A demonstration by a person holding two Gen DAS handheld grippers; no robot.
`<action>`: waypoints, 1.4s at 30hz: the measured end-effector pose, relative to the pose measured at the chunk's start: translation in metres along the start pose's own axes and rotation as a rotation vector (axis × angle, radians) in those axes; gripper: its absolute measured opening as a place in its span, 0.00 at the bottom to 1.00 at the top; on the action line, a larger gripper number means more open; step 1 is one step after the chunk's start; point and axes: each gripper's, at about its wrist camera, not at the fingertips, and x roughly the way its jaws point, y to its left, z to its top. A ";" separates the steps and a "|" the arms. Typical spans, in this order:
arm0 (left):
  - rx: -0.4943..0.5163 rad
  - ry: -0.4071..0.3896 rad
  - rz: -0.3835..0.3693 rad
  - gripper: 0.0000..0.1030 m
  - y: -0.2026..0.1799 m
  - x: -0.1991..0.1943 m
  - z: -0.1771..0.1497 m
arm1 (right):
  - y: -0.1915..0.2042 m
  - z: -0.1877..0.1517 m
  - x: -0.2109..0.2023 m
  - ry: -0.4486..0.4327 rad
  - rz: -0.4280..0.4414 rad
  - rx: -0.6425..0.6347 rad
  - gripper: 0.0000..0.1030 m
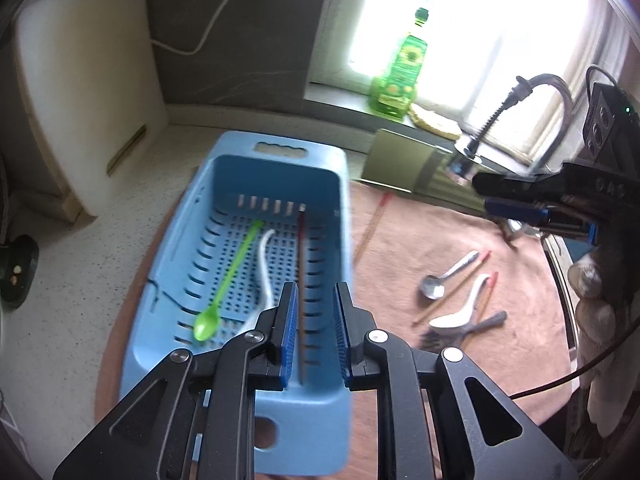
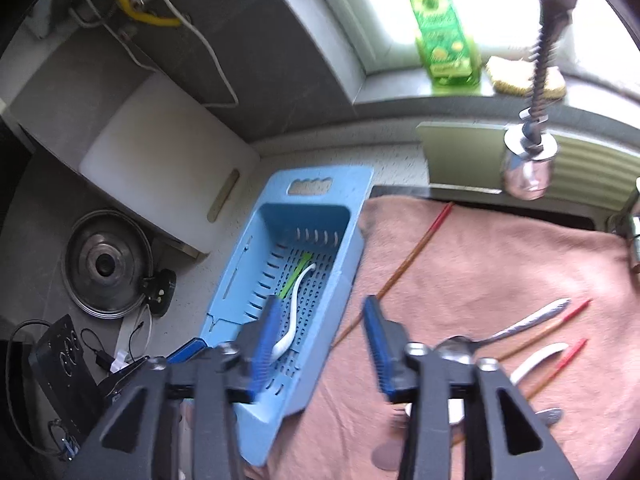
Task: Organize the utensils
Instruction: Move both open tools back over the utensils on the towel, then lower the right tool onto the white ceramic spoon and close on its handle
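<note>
A blue slotted basket point(image 1: 240, 176) holds a green spoon point(image 1: 228, 280), a white spoon point(image 1: 264, 264) and a dark red chopstick point(image 1: 301, 264). My left gripper point(image 1: 316, 320) is open over the basket's near end, the chopstick lying between its jaws, apart from the pads. My right gripper point(image 2: 320, 344) is open and empty above the basket's right rim point(image 2: 352, 264). On the pink towel point(image 2: 480, 264) lie a metal spoon point(image 2: 520, 324), a white spoon point(image 2: 536, 360), several red-tipped chopsticks point(image 2: 416, 248) and a dark fork point(image 1: 460, 328).
A white cutting board point(image 2: 160, 160) leans on the wall at left. A pot lid point(image 2: 108, 264) lies on the counter. A faucet head point(image 2: 528, 160) hangs over the towel's far side. A green soap bottle point(image 1: 400, 72) and sponge point(image 2: 520, 76) sit on the sill.
</note>
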 end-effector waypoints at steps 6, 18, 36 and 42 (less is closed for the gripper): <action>0.050 0.005 -0.055 0.16 -0.034 0.000 -0.010 | -0.034 -0.011 -0.041 -0.075 0.000 0.028 0.74; 0.188 0.099 -0.147 0.30 -0.096 0.028 -0.021 | -0.132 -0.039 -0.095 -0.106 -0.052 0.205 0.78; 0.324 0.218 -0.213 0.30 -0.150 0.077 -0.026 | -0.190 -0.064 -0.051 0.068 0.003 0.363 0.58; 0.370 0.240 -0.207 0.30 -0.161 0.087 -0.026 | -0.183 -0.060 -0.022 0.132 0.044 0.363 0.47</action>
